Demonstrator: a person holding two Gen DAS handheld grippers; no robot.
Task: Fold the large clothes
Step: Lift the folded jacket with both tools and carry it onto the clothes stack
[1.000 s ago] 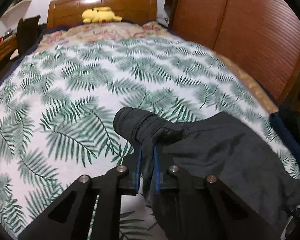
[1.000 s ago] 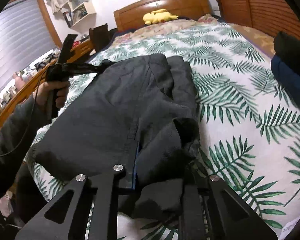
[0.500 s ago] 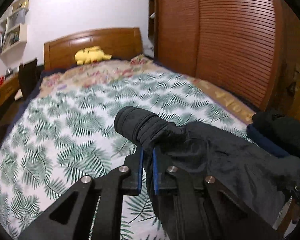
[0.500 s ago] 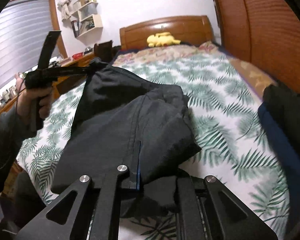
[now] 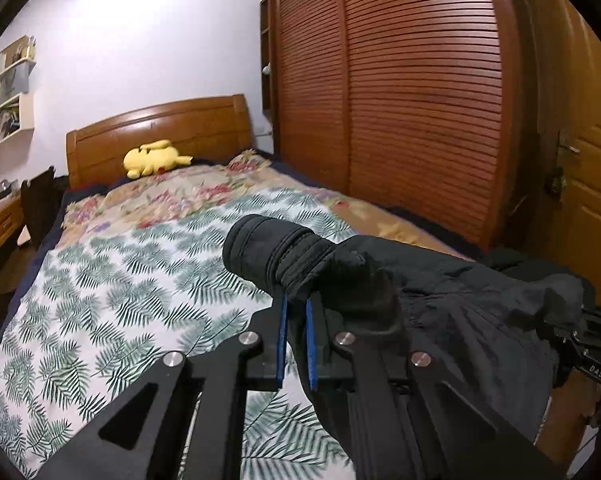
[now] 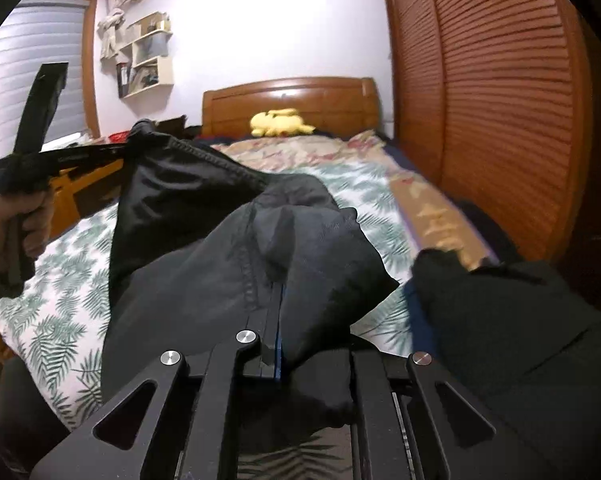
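A large dark grey garment hangs stretched between my two grippers above the bed. My left gripper is shut on one end of it, a ribbed cuff or waistband bunched over the blue pads. My right gripper is shut on the other end of the garment, whose cloth drapes over and hides the right finger. In the right wrist view the left gripper shows at the upper left, held in a hand, with the cloth taut from it.
The bed has a palm-leaf cover and a wooden headboard with a yellow plush toy. A slatted wooden wardrobe runs along the right. Dark folded clothes lie at the bed's near right. A desk stands at the left.
Both grippers have risen and lifted the garment off the bed; it lay flat on the cover a second ago and now hangs between them.
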